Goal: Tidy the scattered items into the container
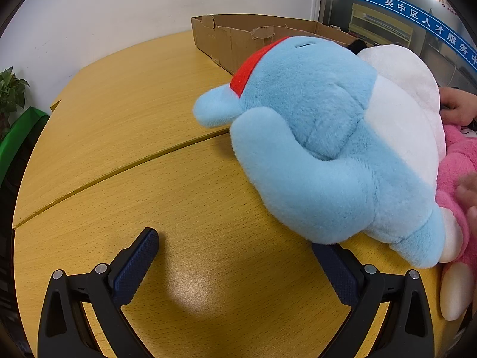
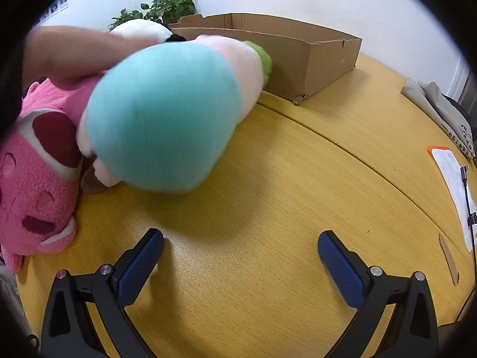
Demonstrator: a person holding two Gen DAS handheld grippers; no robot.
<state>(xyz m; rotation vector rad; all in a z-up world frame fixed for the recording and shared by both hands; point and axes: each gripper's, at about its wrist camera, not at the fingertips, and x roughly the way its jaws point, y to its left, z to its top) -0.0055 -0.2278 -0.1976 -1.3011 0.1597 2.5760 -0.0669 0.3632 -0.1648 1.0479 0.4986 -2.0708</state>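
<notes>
In the left wrist view a big blue and white plush (image 1: 313, 137) with a red band lies on the wooden table, with a pink plush (image 1: 459, 164) at its right. My left gripper (image 1: 235, 256) is open and empty, its right finger under the plush's edge. A cardboard box (image 1: 238, 41) stands behind. In the right wrist view a teal and pale pink plush (image 2: 167, 113) lies ahead, a pink bear plush (image 2: 38, 173) at its left and a white plush (image 2: 140, 29) behind. My right gripper (image 2: 241, 256) is open and empty. The box (image 2: 298, 53) stands at the back.
A bare hand (image 2: 83, 50) rests over the plush pile. A potted plant (image 2: 167, 6) stands behind the box. A grey bag (image 2: 441, 110) and papers (image 2: 453, 191) lie at the table's right edge. A seam (image 1: 119, 173) crosses the table.
</notes>
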